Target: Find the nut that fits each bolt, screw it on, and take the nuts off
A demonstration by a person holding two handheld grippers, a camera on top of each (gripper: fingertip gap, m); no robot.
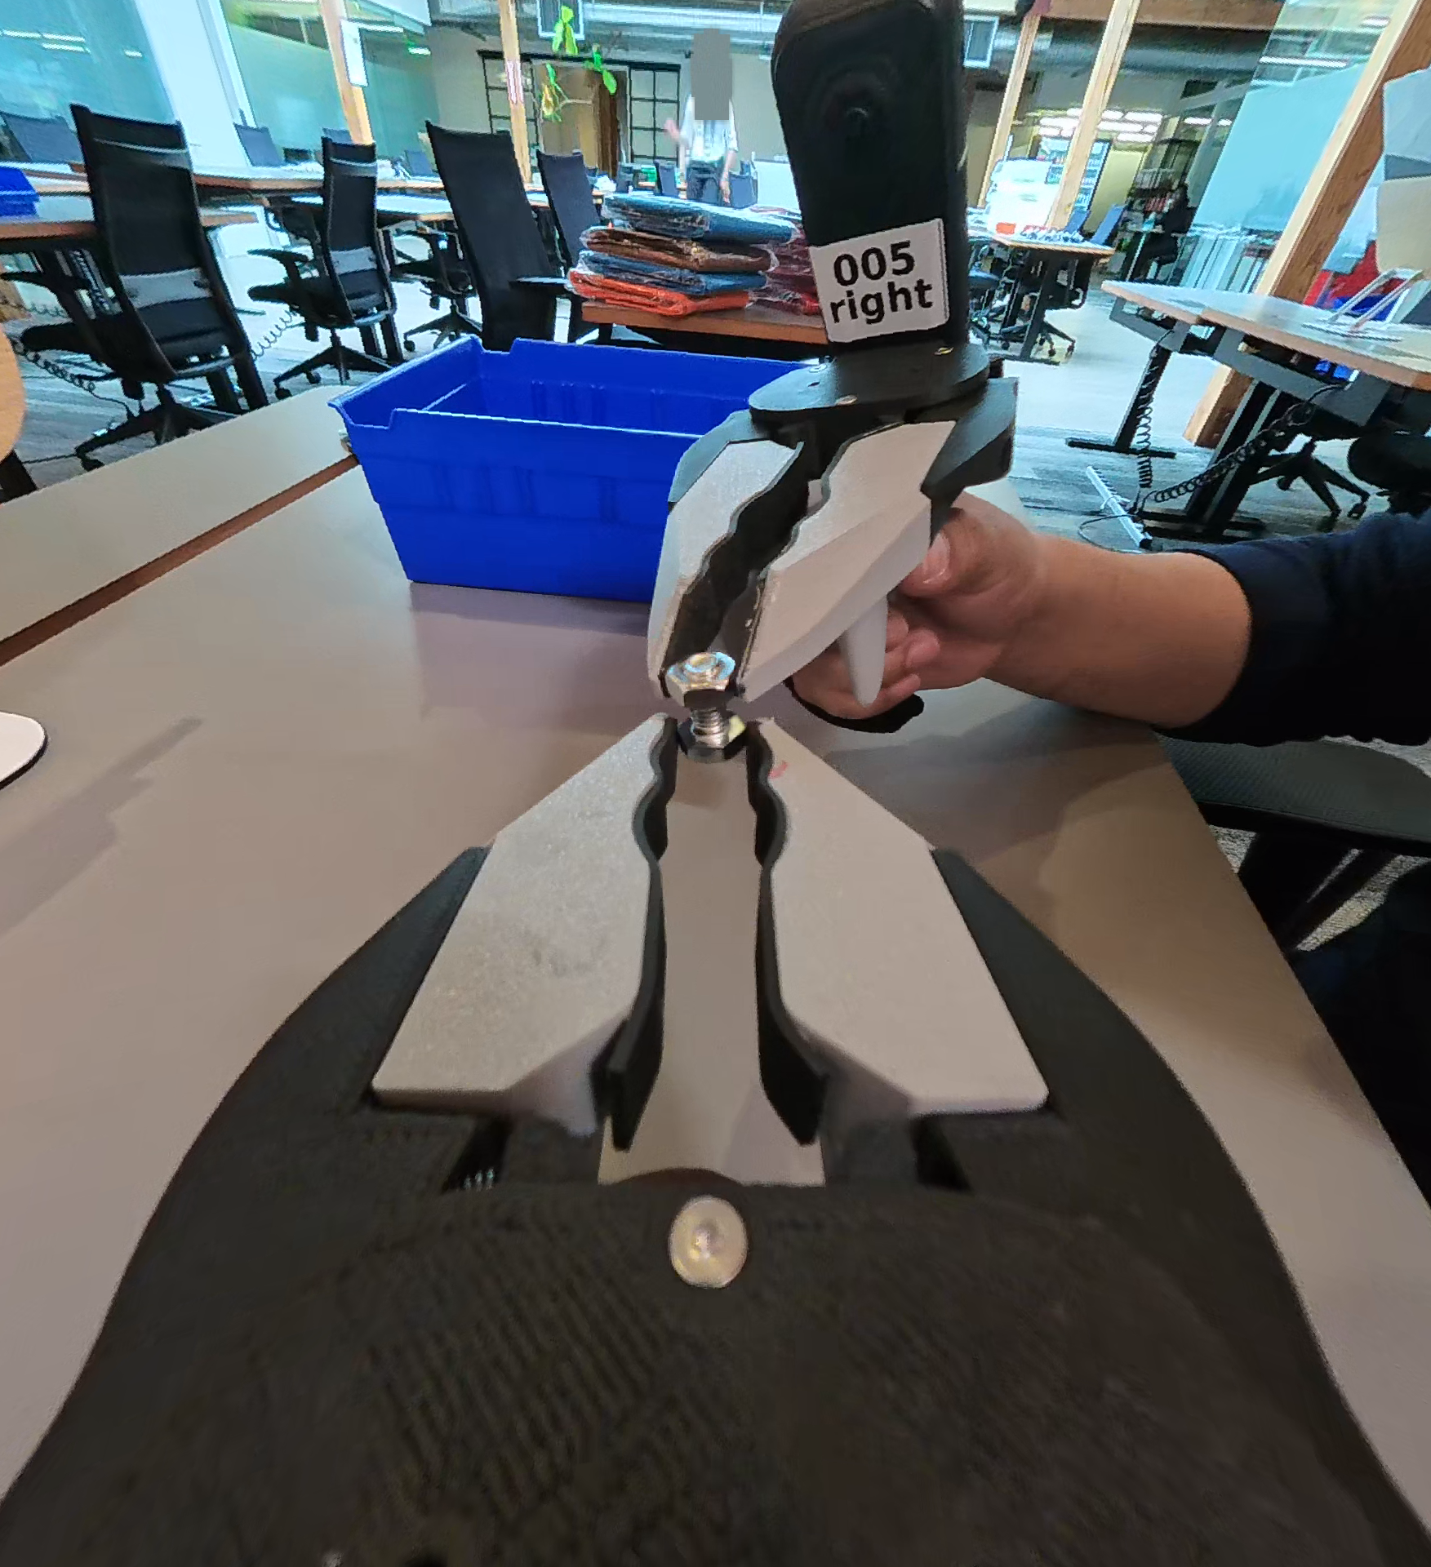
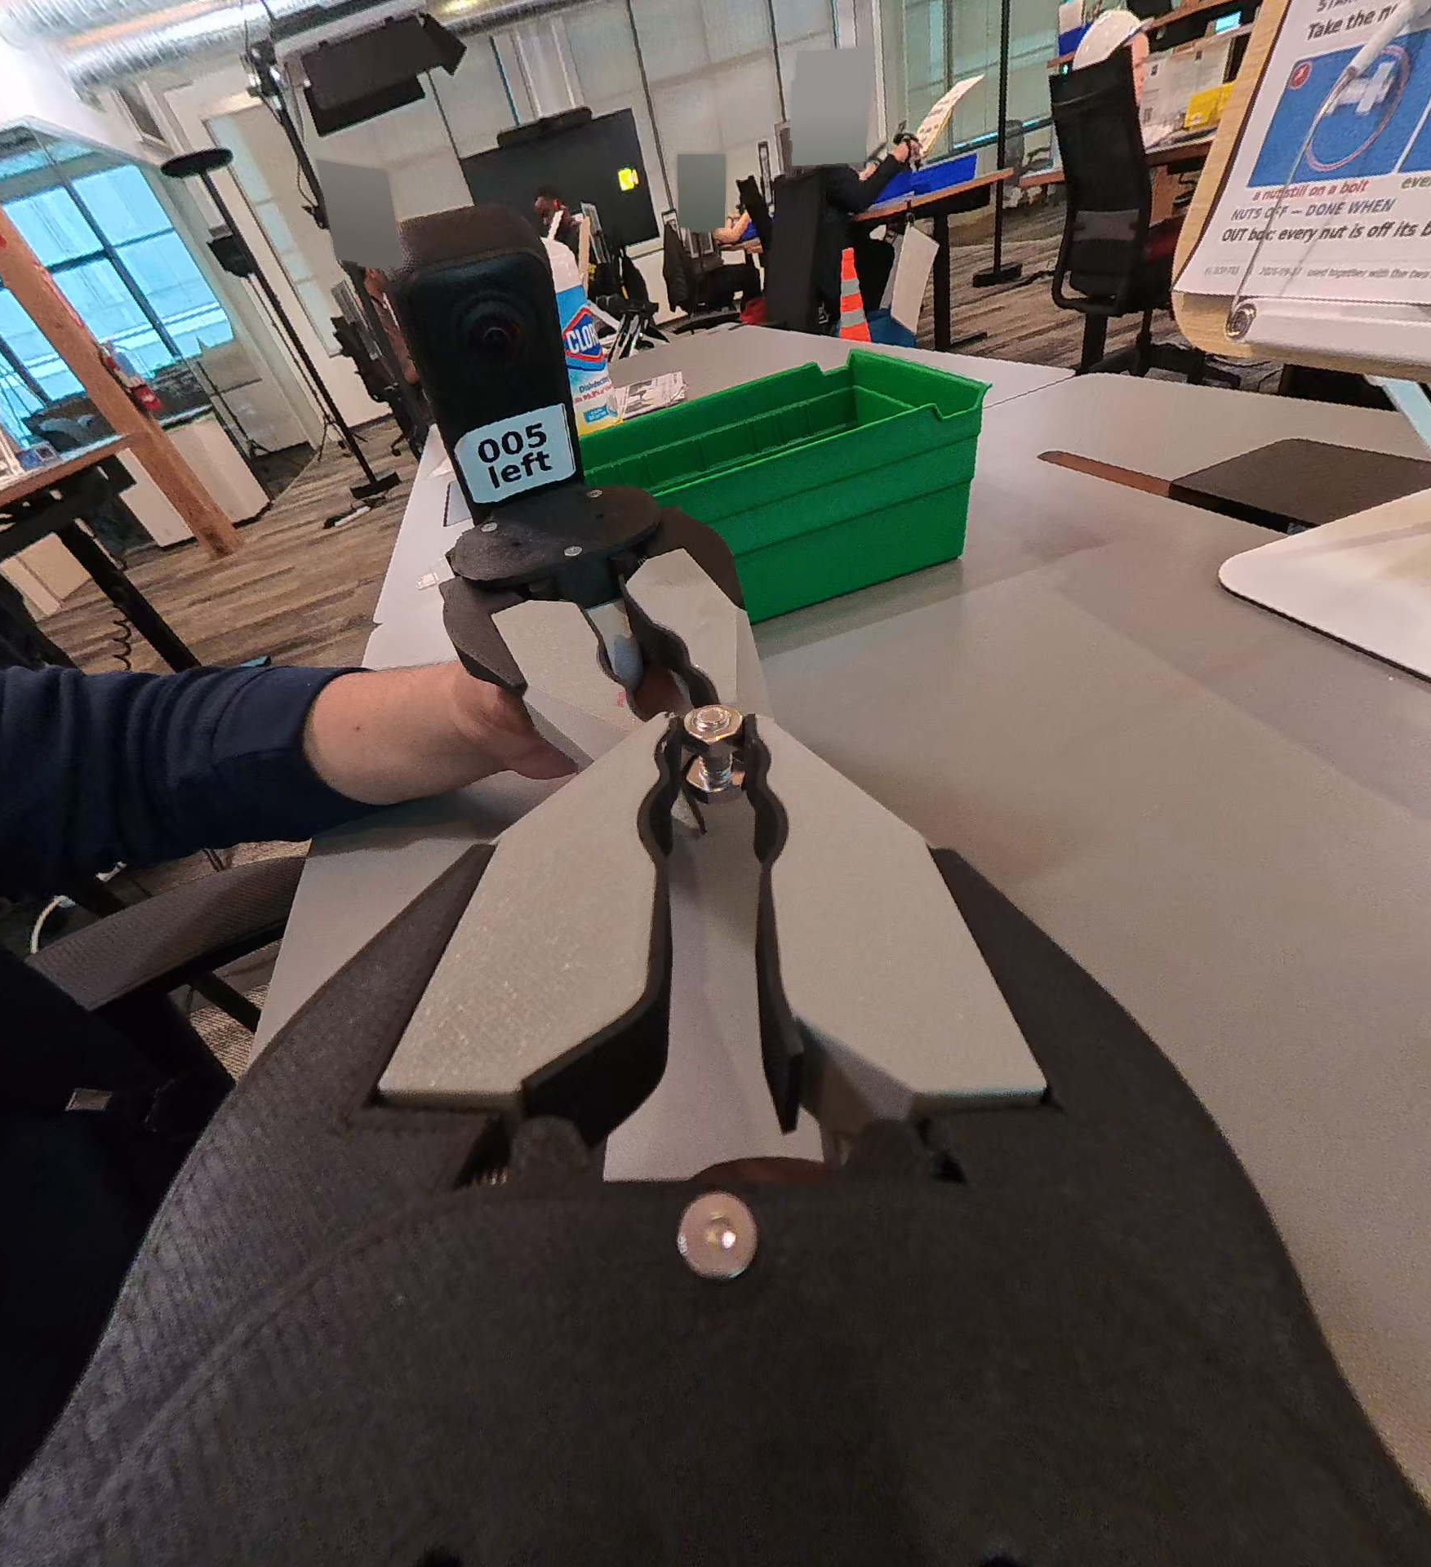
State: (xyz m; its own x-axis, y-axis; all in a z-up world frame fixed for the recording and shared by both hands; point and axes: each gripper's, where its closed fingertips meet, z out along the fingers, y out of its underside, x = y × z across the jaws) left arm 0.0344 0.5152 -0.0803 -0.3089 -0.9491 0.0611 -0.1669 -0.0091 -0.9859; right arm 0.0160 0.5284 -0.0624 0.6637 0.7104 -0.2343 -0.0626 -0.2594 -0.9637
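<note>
A short silver bolt (image 1: pixel 706 716) with a nut on it is held upright between both grippers, above the grey table (image 1: pixel 271 678). My right gripper (image 1: pixel 699 678) comes down from above and is shut on the upper hex end, which looks like the bolt's head (image 2: pixel 712 723). My left gripper (image 1: pixel 712 739) is shut on the lower hex piece, which looks like the nut (image 1: pixel 712 748). A few threads show between the two. In the right wrist view the nut (image 2: pixel 716 776) sits just under the head, and the left gripper's fingers (image 2: pixel 669 670) reach in from behind. A hand holds each gripper.
An empty blue bin (image 1: pixel 542 475) stands on the table behind the right gripper. An empty green bin (image 2: pixel 822 492) stands behind the left gripper, with a cleaner bottle (image 2: pixel 589 356) beyond it. A stand with an instruction sheet (image 2: pixel 1373 170) and a white base (image 2: pixel 1331 577) is at the right. Less than 4 cm separates the two grippers' tips.
</note>
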